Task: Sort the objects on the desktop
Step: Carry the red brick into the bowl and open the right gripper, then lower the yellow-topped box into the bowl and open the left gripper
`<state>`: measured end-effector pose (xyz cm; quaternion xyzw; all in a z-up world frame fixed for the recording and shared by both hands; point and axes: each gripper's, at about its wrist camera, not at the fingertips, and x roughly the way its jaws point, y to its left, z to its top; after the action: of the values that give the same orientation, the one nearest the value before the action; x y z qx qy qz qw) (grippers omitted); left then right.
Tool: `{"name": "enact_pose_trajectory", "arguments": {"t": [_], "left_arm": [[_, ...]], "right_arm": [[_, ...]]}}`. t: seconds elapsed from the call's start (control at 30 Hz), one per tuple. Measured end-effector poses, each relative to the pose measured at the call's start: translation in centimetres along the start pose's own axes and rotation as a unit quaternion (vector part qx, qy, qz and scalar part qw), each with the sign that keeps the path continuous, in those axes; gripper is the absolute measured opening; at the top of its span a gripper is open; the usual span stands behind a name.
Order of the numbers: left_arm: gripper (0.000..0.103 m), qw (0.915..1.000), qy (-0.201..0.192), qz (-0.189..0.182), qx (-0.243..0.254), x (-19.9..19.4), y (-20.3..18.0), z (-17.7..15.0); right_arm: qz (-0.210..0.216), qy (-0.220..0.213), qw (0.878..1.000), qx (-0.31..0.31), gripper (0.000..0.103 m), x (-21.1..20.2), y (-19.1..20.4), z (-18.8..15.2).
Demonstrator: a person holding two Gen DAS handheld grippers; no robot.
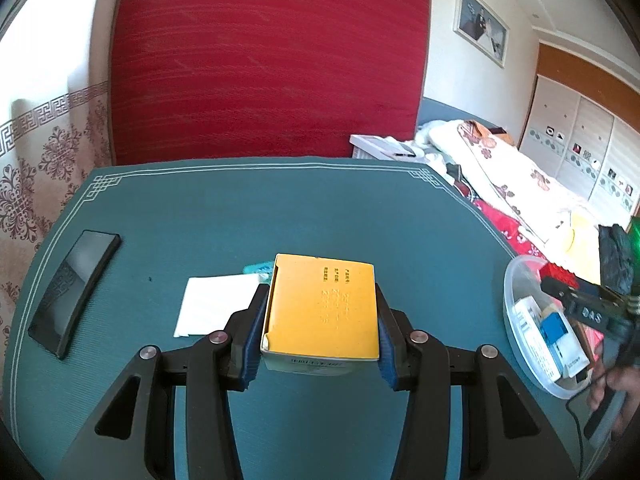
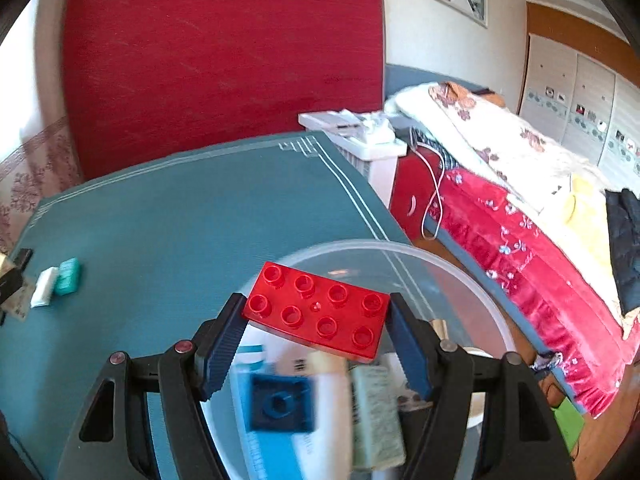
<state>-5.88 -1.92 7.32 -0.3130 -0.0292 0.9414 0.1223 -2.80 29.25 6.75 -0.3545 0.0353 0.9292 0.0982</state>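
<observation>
Left tongs (image 1: 320, 320) clamped the yellow box (image 1: 322, 308) above the green worktop (image 1: 240, 216), evidently for carrying. Right tongs (image 2: 316, 320) gripped the red brick (image 2: 318, 314) over the clear bowl (image 2: 472, 276), likely for dropping in.

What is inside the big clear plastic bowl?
In the clear bowl lie a dark blue brick, a pale green packet and white and blue boxes. The red brick in the right gripper covers some of it.
</observation>
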Motion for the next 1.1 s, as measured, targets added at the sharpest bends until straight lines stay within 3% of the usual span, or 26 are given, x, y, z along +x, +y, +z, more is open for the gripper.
{"name": "enact_pose_trajectory", "arguments": {"t": [0.43, 1.1], "left_arm": [[0.05, 0.9996, 0.013, -0.011, 0.021, -0.4, -2.6, -1.0], [0.05, 0.9968, 0.047, -0.051, 0.04, 0.3, -8.8, -2.0]], "right_arm": [[0.023, 0.004, 0.999, 0.024, 0.079, 0.2, -2.0, -0.2], [0.054, -0.022, 0.996, 0.063, 0.08, -3.4, -6.5, -3.2]]}}
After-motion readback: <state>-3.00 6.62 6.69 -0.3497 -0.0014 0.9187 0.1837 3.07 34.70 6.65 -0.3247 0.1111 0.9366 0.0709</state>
